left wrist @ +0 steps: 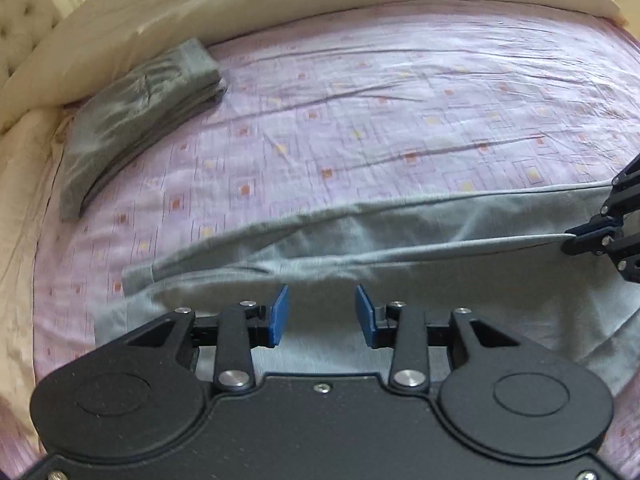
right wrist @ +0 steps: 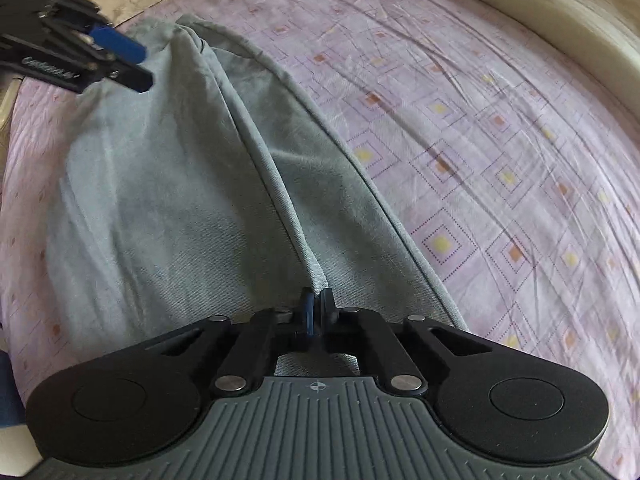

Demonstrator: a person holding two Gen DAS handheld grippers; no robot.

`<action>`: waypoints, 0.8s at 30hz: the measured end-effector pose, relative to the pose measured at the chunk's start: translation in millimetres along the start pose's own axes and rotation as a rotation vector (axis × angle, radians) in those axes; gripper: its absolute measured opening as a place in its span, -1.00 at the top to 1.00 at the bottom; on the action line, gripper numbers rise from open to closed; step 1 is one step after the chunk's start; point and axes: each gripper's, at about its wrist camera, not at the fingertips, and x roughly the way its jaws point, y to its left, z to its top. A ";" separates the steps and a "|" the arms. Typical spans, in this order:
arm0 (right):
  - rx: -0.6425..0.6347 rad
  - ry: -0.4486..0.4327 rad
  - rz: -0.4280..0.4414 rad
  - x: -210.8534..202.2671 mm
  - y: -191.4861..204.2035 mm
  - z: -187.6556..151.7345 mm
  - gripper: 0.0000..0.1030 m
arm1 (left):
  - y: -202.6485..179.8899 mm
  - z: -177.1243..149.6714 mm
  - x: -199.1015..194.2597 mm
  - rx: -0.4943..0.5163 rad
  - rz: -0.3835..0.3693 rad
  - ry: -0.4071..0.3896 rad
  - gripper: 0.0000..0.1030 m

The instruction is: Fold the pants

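- Broadly, the bed (left wrist: 400,80) fills both views, covered by a lilac sheet (right wrist: 500,140) printed with small orange and yellow squares.
- A cream duvet (left wrist: 280,4) is bunched along the far edge of the bed.
- The light grey pants (right wrist: 160,200) lie stretched out on the sheet, one leg over the other, the leg ends near the left side in the left wrist view.
- A folded stack of darker grey garments (left wrist: 136,120) sits well apart from the pants, next to the duvet.
- The left tongs (left wrist: 322,316) hover just above the pants with the blue pads (left wrist: 280,316) spread apart and nothing between them.
- The right tongs (right wrist: 317,312) are closed tight, pinching a raised fold of the pants fabric, with a ridge running away from the pads.
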 end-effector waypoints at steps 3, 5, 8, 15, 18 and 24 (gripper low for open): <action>-0.015 -0.065 -0.056 -18.7 7.2 -1.4 0.95 | -12.8 7.8 -0.2 0.206 -0.008 -0.121 -0.10; -0.016 -0.087 -0.076 -26.6 12.4 -5.7 0.95 | -21.2 10.9 -0.9 0.317 -0.020 -0.193 -0.13; -0.005 -0.105 -0.098 -30.6 17.6 -10.3 0.95 | -30.4 20.9 11.4 0.445 -0.104 -0.186 -0.23; 0.037 -0.107 -0.108 -30.0 14.7 -9.0 0.95 | -51.3 11.7 42.3 0.694 -0.238 -0.040 -0.23; 0.052 -0.107 -0.104 -26.5 12.0 -6.9 0.95 | -50.7 4.9 54.0 0.693 -0.290 0.032 0.46; 0.066 -0.108 -0.143 -25.4 12.4 -2.2 0.95 | -39.4 7.1 38.1 0.582 -0.258 -0.001 0.90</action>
